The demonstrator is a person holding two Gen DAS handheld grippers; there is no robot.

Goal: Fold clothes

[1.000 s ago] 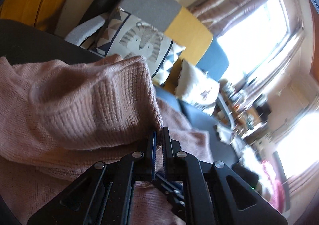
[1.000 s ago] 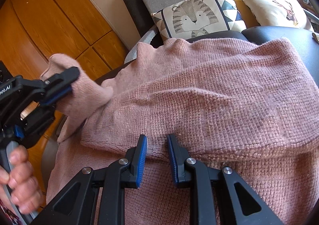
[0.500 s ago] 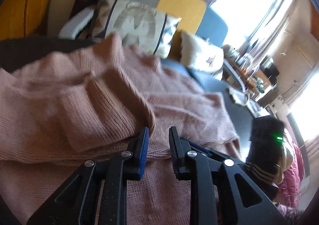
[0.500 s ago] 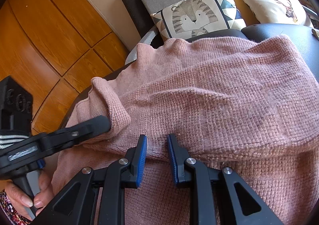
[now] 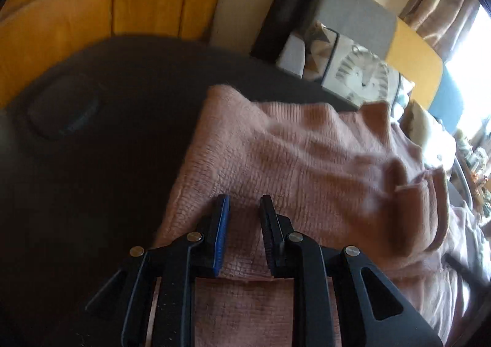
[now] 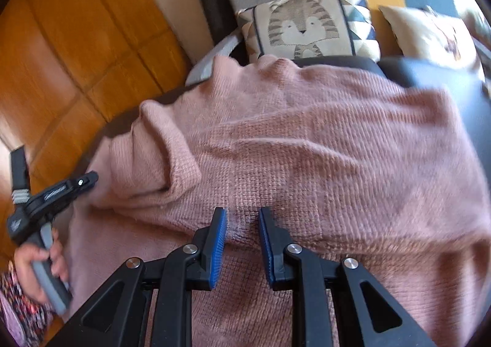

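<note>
A pink knit sweater (image 5: 307,162) lies spread on a dark surface, one sleeve (image 6: 153,162) folded over its body. My left gripper (image 5: 244,199) hovers over the sweater's near left corner. Its jaws stand apart with nothing pinched between them. In the right wrist view the left gripper (image 6: 86,179) shows at the sweater's left edge, held by a hand (image 6: 40,261). My right gripper (image 6: 242,212) is open over the sweater (image 6: 307,147), at the front edge of the top layer. Knit shows in the gap and the pads do not visibly press on it.
The dark surface (image 5: 107,147) has a round recess (image 5: 64,116) at the left. Behind it stand a sofa with a tiger cushion (image 6: 303,24) and a cream cushion (image 6: 429,30), and a wooden panelled wall (image 6: 76,40).
The left gripper let go of the sleeve, which now lies folded on the sweater's body, and drew back to the sweater's left edge. The right gripper has hardly moved.
</note>
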